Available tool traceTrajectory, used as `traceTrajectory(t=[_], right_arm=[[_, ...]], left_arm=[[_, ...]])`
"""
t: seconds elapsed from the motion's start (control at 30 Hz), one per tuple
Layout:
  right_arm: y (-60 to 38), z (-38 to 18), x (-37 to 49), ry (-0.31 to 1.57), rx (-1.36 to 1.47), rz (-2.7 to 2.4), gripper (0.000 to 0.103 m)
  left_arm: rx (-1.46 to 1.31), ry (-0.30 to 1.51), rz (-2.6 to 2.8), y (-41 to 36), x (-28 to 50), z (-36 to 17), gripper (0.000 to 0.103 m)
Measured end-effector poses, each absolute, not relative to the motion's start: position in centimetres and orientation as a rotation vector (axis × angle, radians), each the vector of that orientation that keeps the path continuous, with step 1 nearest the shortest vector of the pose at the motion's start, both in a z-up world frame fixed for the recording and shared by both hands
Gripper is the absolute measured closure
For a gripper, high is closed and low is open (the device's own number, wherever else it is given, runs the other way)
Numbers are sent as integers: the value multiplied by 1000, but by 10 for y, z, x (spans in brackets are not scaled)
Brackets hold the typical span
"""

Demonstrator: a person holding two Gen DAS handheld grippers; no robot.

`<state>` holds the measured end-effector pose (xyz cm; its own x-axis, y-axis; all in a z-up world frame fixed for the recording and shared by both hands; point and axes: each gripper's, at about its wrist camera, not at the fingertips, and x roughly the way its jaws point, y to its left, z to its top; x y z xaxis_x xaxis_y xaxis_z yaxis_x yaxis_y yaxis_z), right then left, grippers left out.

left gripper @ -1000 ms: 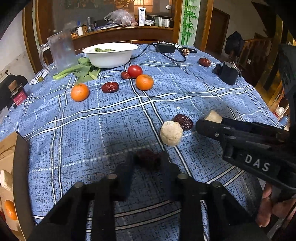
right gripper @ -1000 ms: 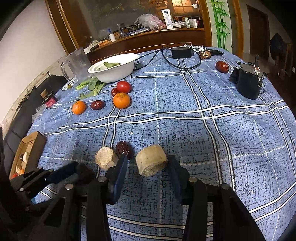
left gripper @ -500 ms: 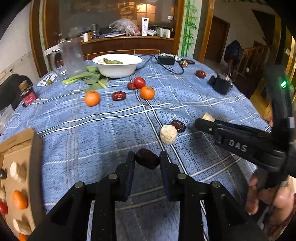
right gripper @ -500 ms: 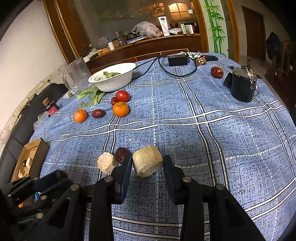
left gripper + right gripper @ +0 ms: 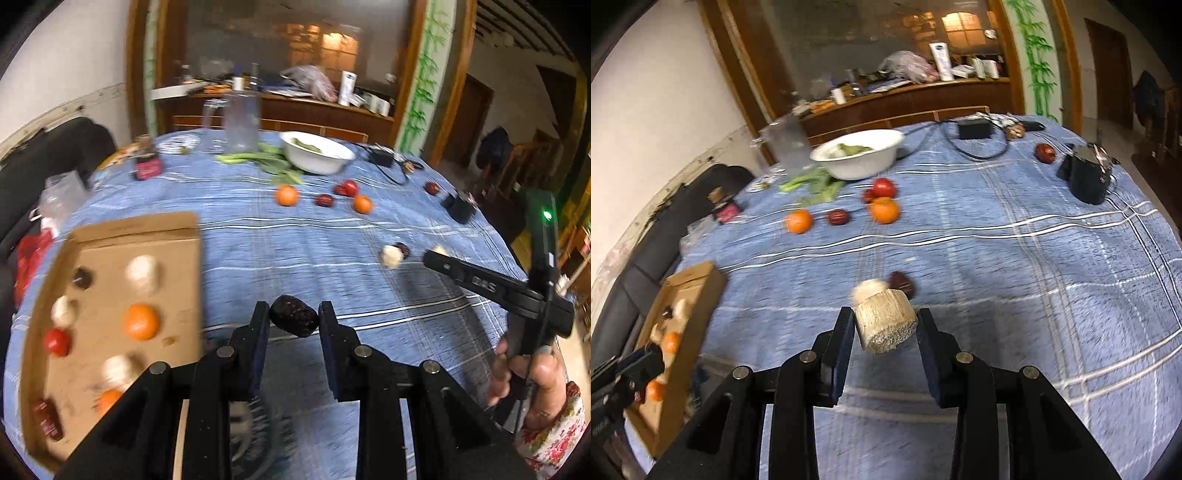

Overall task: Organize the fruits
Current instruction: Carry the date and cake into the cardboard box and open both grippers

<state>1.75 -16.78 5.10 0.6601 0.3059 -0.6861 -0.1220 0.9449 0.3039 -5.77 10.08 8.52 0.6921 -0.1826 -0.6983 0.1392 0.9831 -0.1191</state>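
Note:
My left gripper (image 5: 293,319) is shut on a dark red date (image 5: 294,320), held above the blue checked tablecloth, just right of the cardboard box (image 5: 173,236). The box holds several fruits, among them an orange (image 5: 141,321) and a tomato (image 5: 56,341). My right gripper (image 5: 886,326) is shut on a beige cylindrical piece (image 5: 886,325), lifted above the cloth. It also shows in the left wrist view (image 5: 437,254). A pale round piece (image 5: 391,256) and a date (image 5: 903,283) lie on the cloth. Two oranges (image 5: 799,220) (image 5: 884,210), a date (image 5: 837,217) and a tomato (image 5: 884,187) lie farther back.
A white bowl (image 5: 862,157) with greens, a clear jug (image 5: 240,120), leafy greens (image 5: 258,158), a black charger with cable (image 5: 973,129), a black object (image 5: 1087,177) and another date (image 5: 1044,152) stand at the far side. The box also shows at left in the right wrist view (image 5: 690,280).
Both grippers rose from the table with their pieces. The left gripper swung left toward the cardboard box, which now fills the left of its view.

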Motion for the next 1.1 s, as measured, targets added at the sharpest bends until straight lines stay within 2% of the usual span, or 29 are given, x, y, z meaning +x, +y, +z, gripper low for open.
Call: traceTrajectory(t=[0.3,0.57,0.83,1.1], right_arm=[[-84,87,-28,773,164,402,66],[12,95,-63,788,70,583,65],[81,77,-85,849,-6,698,65],[108,52,-90,910,-59,714,65]], left_arm=[[-141,763,-23,194,-98,86,77],[-205,761,113,260,-117,75,77],[-237,818,137,284,-123,55,77],[-225,852,150,287,-120,43,77]])
